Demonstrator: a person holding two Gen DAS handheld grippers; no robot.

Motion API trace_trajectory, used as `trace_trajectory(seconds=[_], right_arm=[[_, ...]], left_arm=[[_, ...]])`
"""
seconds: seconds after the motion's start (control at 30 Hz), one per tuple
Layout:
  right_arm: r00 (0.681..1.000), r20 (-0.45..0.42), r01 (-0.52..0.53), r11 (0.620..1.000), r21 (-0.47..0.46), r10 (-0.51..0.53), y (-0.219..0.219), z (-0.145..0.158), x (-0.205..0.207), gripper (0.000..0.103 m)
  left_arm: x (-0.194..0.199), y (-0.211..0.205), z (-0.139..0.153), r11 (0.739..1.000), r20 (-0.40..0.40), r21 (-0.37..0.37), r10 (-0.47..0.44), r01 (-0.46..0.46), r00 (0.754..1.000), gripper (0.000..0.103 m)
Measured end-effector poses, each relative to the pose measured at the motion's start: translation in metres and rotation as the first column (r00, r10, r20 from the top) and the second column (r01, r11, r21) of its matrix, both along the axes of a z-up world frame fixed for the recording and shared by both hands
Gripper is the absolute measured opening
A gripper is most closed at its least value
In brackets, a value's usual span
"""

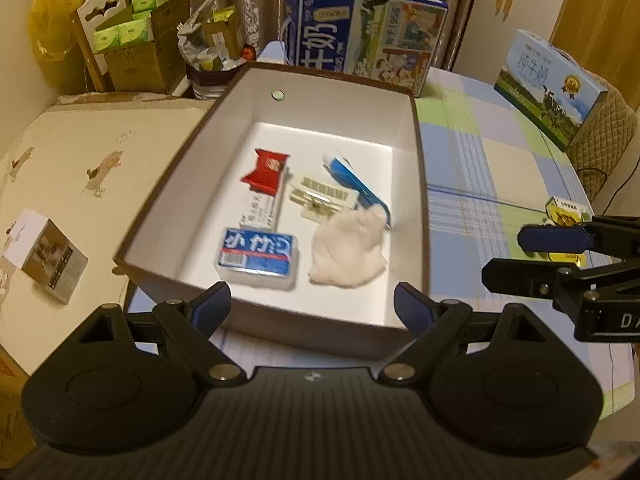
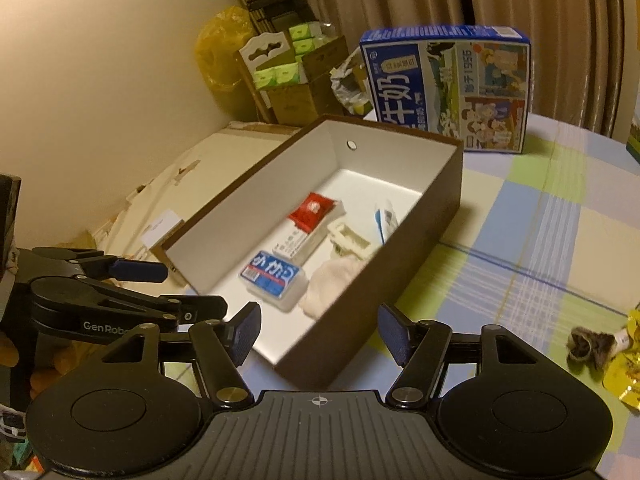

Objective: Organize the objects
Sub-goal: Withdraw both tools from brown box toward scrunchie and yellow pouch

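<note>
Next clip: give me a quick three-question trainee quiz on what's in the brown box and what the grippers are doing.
1. True or false: the left gripper is shut on the white cloth.
2. Which item lies nearest the box's front wall, beside the cloth?
A. red packet
B. blue-labelled plastic case
C. blue and white tube
3. Fill in: outside the box, on the checked tablecloth to the right, lie crumpled ______ wrappers.

Key: 1 false, both the left and the right gripper are open and empty; 2 B; 3 yellow.
</note>
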State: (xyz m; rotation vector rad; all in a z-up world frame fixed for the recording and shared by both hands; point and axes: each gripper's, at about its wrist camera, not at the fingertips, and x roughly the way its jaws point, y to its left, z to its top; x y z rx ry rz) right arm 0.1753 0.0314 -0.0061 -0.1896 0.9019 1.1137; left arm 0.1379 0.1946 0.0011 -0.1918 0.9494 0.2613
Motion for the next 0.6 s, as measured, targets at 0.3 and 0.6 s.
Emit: trace_trajectory(seconds=[0.3,0.6], right_arm=[[0.999,-0.038,-0.003,1.0,-0.008,0.003,-0.042,-0.007,0.008,0.062],[0.996,-0.077,0.038,0.999,-0.024,-0.039,-0.09,-0.013,0.027,0.062]], left_arm=[[0.0,-0.04,-0.005,1.0,-0.017,-0.009,-0.001,0.001,1.0,0.086],[0.008,-0.083,-0.011,1.0,-0.035,-0.026,-0.011,0.01,0.999,0.086]])
